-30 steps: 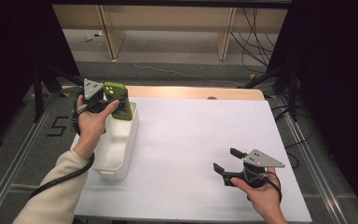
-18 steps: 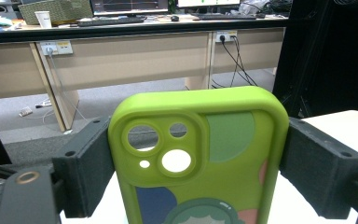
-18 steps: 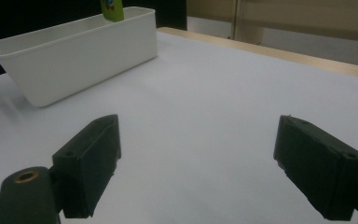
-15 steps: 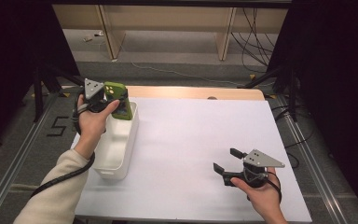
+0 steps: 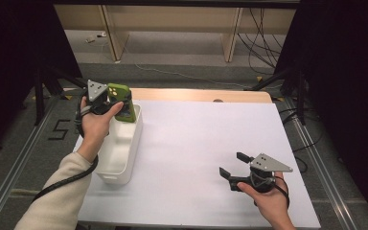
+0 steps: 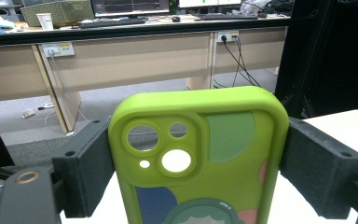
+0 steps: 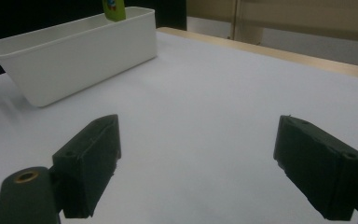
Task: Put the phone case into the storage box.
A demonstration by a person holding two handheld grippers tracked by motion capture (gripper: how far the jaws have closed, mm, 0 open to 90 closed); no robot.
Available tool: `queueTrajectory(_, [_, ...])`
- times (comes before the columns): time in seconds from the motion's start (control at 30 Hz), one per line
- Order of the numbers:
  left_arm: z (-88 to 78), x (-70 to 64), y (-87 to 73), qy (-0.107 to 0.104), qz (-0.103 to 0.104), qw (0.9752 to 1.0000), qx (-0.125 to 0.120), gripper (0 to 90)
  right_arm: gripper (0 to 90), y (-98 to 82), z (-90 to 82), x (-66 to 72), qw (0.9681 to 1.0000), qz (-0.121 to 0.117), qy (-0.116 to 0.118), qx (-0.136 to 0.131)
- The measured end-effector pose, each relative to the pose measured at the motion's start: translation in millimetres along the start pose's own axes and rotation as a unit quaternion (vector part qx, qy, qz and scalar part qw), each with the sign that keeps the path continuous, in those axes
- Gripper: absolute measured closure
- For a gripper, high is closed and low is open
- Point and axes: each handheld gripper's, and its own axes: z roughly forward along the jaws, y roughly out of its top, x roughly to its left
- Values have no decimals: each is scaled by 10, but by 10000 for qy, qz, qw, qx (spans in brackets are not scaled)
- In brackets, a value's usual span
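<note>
A lime-green phone case (image 6: 200, 163) with camera cut-outs and a cartoon print stands upright between both jaws of my left gripper (image 6: 198, 168), which is shut on its two long edges. From above, the green case (image 5: 123, 101) hangs over the far end of a white rectangular bin (image 5: 120, 148) at the table's left, with the left gripper (image 5: 106, 101) beside it in the person's hand. My right gripper (image 5: 235, 165) rests near the table's front right, open, with bare white table between its jaws (image 7: 198, 154). The bin (image 7: 74, 46) and the case's lower tip (image 7: 114, 10) appear far off in the right gripper view.
A white sheet (image 5: 206, 143) covers the table, with a wooden strip (image 5: 196, 95) along the far edge. Beyond it are desk legs and loose cables (image 5: 263, 28) on the floor. Metal rails (image 5: 316, 158) flank the table.
</note>
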Motion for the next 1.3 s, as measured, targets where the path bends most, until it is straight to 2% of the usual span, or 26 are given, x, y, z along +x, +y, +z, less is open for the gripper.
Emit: queueTrajectory(1.3, [109, 39, -39, 82, 33, 10000, -23, 156, 159, -3, 1, -2, 10000, 7, 10, -6])
